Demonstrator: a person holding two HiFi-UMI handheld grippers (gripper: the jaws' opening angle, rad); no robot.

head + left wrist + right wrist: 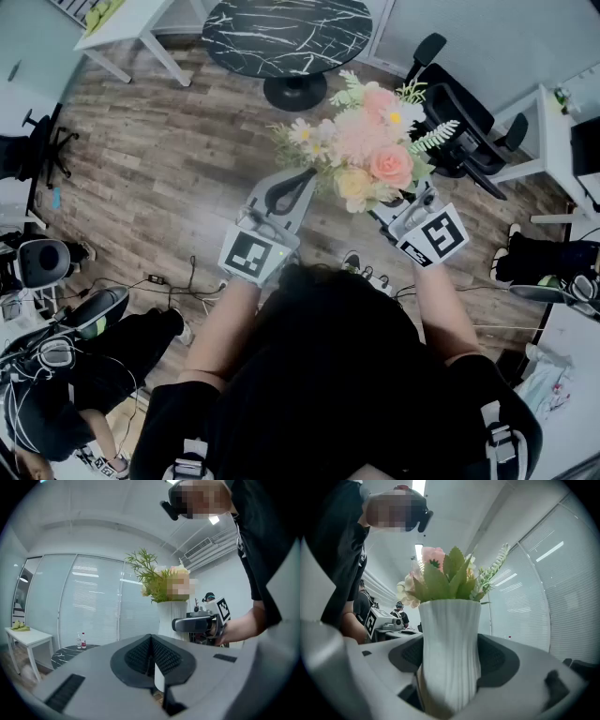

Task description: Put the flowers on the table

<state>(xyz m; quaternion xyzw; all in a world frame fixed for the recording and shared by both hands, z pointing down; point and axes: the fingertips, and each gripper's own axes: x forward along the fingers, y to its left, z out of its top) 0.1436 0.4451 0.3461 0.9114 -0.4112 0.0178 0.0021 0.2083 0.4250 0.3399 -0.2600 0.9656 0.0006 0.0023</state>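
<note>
A bunch of pink, peach and white flowers stands in a white ribbed vase. My right gripper is shut on the vase, with the dark pads pressed on both its sides, and holds it upright in the air over the wooden floor. In the left gripper view the vase shows to the right with the right gripper on it. My left gripper hangs just left of the bouquet, its jaws shut together on nothing. A round black marble table stands ahead, beyond the flowers.
A white table stands at the far left with green fruit on it. Black office chairs and a white desk crowd the right. Cables lie on the floor, and a seated person is at lower left.
</note>
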